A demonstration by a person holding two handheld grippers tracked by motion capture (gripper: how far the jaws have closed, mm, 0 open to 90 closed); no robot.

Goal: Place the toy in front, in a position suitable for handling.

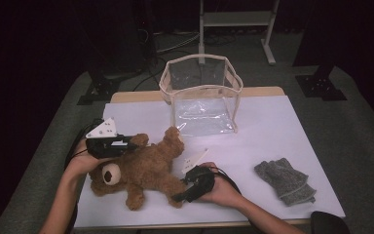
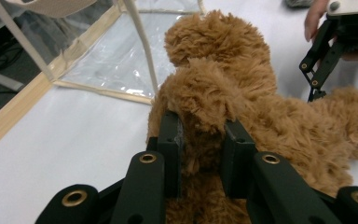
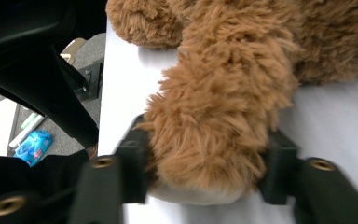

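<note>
left gripper (image 1: 126,142): held in person's left hand (image 1: 85,163) at approx 9 o'clock of the table (image 1: 282,126). jaws seen clamped on a plush limb of the teddy bear (image 1: 143,168) in left gripper view; fur is squeezed between both black pads, w/ the limb rising up past them. grey three-cornered plate is carried on top, cable trailed off toward the table's 9 o'clock edge.

right gripper (image 1: 179,196): held in person's right hand (image 1: 219,190) at approx 6 o'clock of the table. jaws set around the bear's leg end; in right gripper view fur is met by both pads, pale sole facing the camera. grip on the leg is shown, jaws part-way in.

teddy bear (image 2: 242,102): brown, fluffy; laid flat on the white table surface, between the two grippers, at approx 7 o'clock of table centre. head w/ dark nose is pointed toward 8 o'clock, one limb stretched toward 12 o'clock.

clear bag (image 1: 202,92): transparent, cream-trimmed, stood upright w/ top open at approx 12 o'clock of the table; just beyond the bear's stretched limb, contact can't be told.

grey cloth (image 1: 285,180): knitted, folded, laid at approx 4 o'clock of the table, well apart from bear and both grippers.
</note>
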